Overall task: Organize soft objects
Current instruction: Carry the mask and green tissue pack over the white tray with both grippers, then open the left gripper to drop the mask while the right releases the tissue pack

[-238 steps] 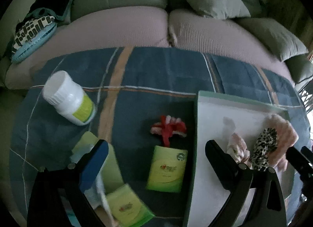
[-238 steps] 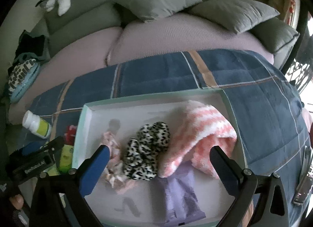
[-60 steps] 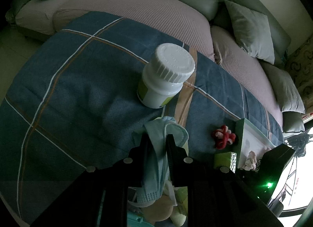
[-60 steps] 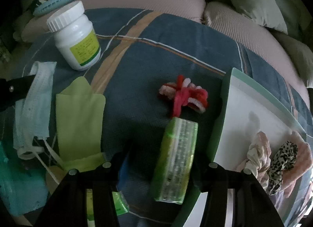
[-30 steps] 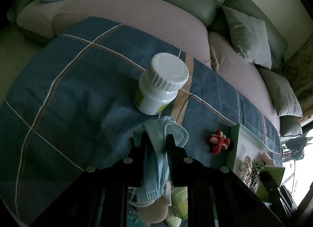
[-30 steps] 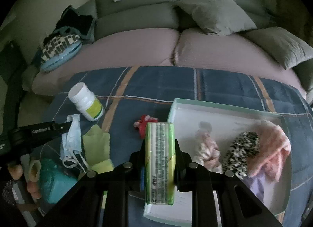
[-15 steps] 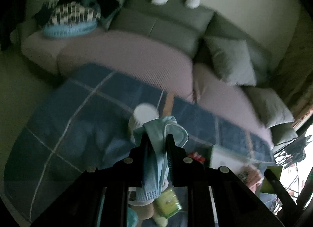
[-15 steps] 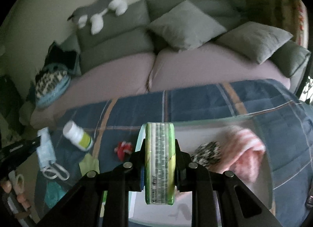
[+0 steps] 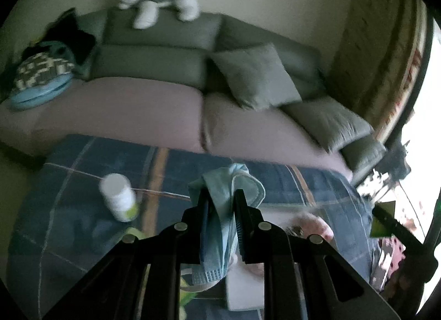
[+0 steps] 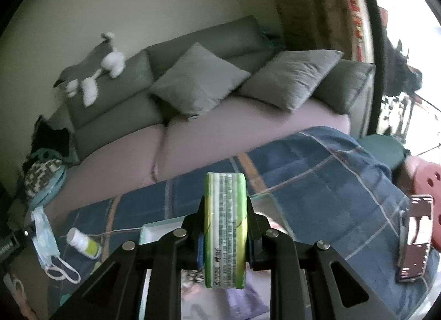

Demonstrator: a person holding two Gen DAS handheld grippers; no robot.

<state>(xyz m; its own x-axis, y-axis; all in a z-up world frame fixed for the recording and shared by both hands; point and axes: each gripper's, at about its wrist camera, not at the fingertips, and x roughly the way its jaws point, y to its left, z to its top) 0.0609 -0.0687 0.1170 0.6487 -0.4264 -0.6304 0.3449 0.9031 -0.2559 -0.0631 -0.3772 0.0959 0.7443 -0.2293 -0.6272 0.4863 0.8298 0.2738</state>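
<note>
Left gripper [image 9: 220, 211]: jaws nearly closed, pinching a crumpled pale-blue pleated face mask [image 9: 224, 204]; the mask hangs between the fingers above the blue plaid blanket [image 9: 69, 209], ear loops dangling below.
Right gripper [image 10: 224, 222]: jaws narrowly parted, clamped on a soft green-and-white plastic tissue pack [image 10: 224, 229] held on edge over the pale-green shallow tray [image 10: 154, 230].
Step in hand (judged): carrying both soft items to the tray.
Doing it well (judged): hold each pinch firm until the item is over bare tray floor; lower before releasing, so the loops do not catch a finger; set items beside those already there.
Left on blanket: one white plastic pill bottle with a green label [image 10: 84, 243], hard, best left out.
Count: two grippers, one mask, one tissue pack, one bottle, one tray; tray contents largely hidden.
</note>
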